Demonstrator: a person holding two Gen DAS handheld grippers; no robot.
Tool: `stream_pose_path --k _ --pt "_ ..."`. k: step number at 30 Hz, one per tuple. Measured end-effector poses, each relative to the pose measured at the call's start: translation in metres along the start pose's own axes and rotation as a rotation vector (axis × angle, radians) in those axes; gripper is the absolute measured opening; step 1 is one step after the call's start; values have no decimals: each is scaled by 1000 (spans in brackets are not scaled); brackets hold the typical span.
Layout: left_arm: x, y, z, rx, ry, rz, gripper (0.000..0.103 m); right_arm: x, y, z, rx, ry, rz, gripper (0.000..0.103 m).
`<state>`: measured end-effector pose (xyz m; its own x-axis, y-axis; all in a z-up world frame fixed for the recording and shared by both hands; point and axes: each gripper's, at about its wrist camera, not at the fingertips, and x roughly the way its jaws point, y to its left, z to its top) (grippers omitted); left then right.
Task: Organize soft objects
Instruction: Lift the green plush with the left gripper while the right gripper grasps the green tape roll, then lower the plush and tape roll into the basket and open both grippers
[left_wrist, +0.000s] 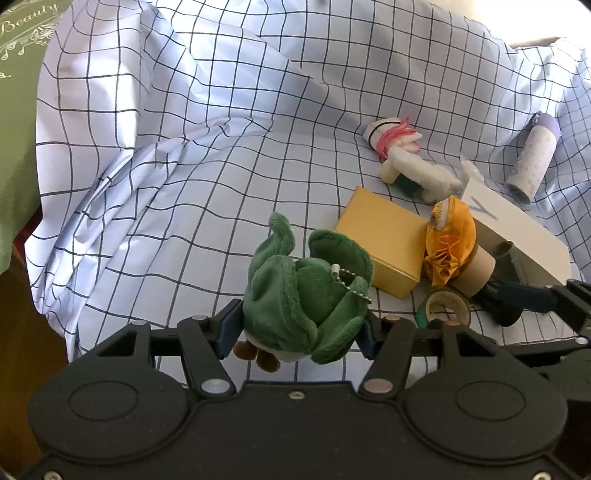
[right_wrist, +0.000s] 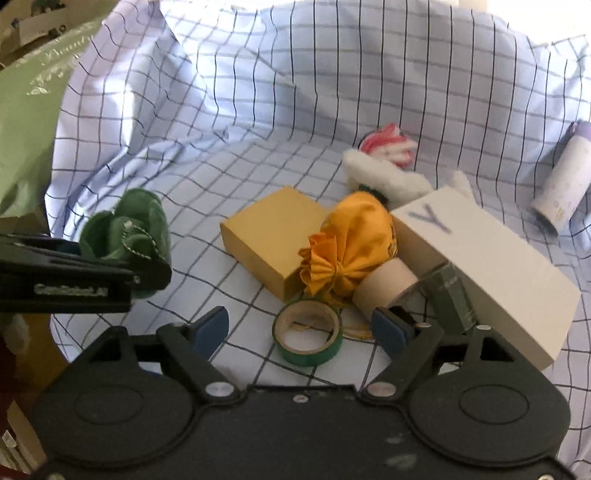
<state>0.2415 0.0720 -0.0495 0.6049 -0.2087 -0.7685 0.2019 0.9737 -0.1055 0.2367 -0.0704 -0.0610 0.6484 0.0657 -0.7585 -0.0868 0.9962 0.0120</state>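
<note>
My left gripper (left_wrist: 297, 326) is shut on a green plush toy (left_wrist: 303, 291) with a ball chain, held above the checked cloth (left_wrist: 184, 184). The right wrist view shows the same green plush toy (right_wrist: 125, 236) in the left gripper (right_wrist: 122, 273) at the far left. My right gripper (right_wrist: 299, 328) is open and empty, just above a green tape roll (right_wrist: 308, 336). An orange fabric pouch (right_wrist: 347, 243) lies between a yellow box (right_wrist: 273, 236) and a white box (right_wrist: 487, 258). A white plush doll (left_wrist: 410, 162) with pink hair lies behind them.
A beige tape roll (right_wrist: 384, 288) and a dark green bottle (right_wrist: 450, 291) lean by the white box. A pale purple bottle (left_wrist: 532, 155) lies at the right. A green bag (right_wrist: 26, 122) stands at the left edge. The cloth rises in folds at the back.
</note>
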Motion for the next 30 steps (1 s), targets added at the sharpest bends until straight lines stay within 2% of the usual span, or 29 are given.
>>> stream_pose_path --k 4,6,10,11,12,19,30 --pt "0 1 -1 -3 2 -1 58 8 2 -1 -30 15 2 81" --pt "1 1 -1 -6 6 -2 58 14 3 -1 -35 30 2 70" --pt "1 1 -2 -9 12 -3 58 24 4 -2 -29 67 -18 58" --pt "1 1 -2 -9 13 -4 58 26 4 -4 -24 73 -28 49" --pt "0 1 -2 -11 13 -3 58 29 2 -4 -18 79 -36 48" --pt "-13 -5 -1 -13 0 0 58 13 -10 -1 58 53 -10 48" --pt "-61 -46 -10 21 -43 -34 58 -84 -47 -19 210 -93 11 48"
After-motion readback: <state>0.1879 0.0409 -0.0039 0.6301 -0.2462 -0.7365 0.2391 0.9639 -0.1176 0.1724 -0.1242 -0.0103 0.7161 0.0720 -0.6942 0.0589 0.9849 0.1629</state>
